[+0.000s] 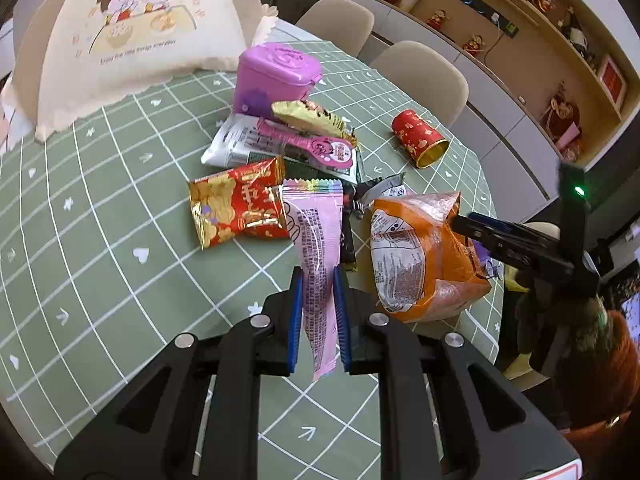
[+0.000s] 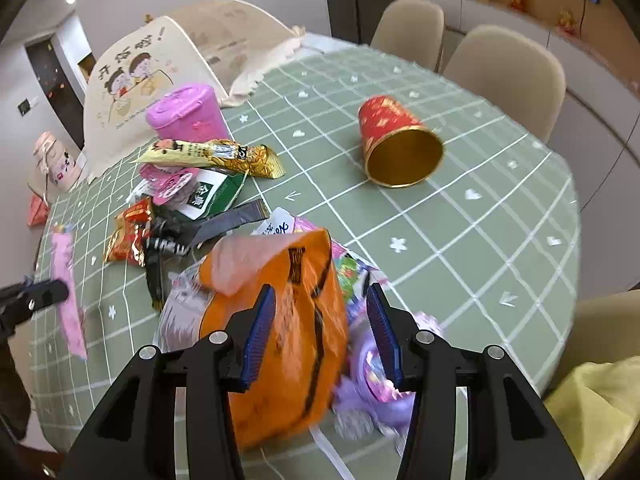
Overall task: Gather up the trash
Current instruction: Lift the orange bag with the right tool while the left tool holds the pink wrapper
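Pinching a pink wrapper (image 1: pixel 319 276) between closed left gripper (image 1: pixel 319 284) pads, above green checked tablecloth (image 1: pixel 120 240). Standing apart around orange bag (image 2: pixel 288 332), right gripper (image 2: pixel 322 332) pads, left one touching. Beyond, red cup (image 2: pixel 396 140) lying sideways.

Wrapper pile (image 1: pixel 280 152) blocks centre; tablecloth (image 2: pixel 500 216) beyond red cup (image 2: pixel 400 144) free.

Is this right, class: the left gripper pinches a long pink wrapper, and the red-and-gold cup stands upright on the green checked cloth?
One slip: the red-and-gold cup lies on its side, mouth open to the right wrist camera. The left gripper does pinch the pink wrapper.
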`<state>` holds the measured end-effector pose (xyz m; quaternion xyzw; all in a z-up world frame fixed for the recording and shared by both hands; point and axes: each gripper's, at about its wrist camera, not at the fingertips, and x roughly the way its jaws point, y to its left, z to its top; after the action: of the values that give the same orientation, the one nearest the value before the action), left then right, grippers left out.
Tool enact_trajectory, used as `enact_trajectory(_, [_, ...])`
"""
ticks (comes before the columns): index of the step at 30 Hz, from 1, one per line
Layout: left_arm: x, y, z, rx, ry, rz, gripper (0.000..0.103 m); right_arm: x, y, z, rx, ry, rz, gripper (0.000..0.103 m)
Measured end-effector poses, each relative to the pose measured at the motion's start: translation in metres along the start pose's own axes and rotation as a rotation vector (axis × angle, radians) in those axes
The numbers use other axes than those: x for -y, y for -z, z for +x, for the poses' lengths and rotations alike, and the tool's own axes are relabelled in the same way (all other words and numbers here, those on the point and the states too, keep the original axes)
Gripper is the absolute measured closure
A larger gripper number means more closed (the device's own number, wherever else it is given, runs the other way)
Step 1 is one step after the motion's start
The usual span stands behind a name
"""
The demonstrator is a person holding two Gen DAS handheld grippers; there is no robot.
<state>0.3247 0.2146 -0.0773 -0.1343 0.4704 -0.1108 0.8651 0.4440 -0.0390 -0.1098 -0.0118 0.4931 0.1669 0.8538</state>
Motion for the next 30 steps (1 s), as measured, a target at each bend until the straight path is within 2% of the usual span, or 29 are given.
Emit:
enact_trajectory(2, [0.001, -0.004, -0.002, 0.013, -0.015, 0.020, 0.090, -0.005, -0.002, 0.009, -0.021, -0.021, -0.013, 0.062])
enact_trajectory(5, [0.001, -0.008, -0.003, 0.019, -0.020, 0.022, 0.090, -0.016, -0.001, 0.012, -0.032, 0.003, -0.047, 0.089])
enact_trajectory(6, [0.000, -0.009, -0.002, 0.020, -0.021, 0.023, 0.090, -0.020, -0.002, 0.010, -0.025, 0.006, -0.055, 0.092])
enact_trajectory(12, [0.006, -0.014, -0.001, 0.020, -0.013, 0.045, 0.090, -0.037, 0.002, -0.039, 0.073, 0.018, -0.073, 0.093])
enact_trajectory(20, [0.032, -0.023, -0.012, 0.051, 0.019, 0.106, 0.090, -0.034, 0.009, -0.108, 0.221, 0.044, -0.039, 0.093])
enact_trajectory(30, [0.090, -0.024, -0.021, 0.087, 0.066, 0.219, 0.090, -0.008, 0.031, -0.159, 0.304, 0.122, 0.009, 0.093])
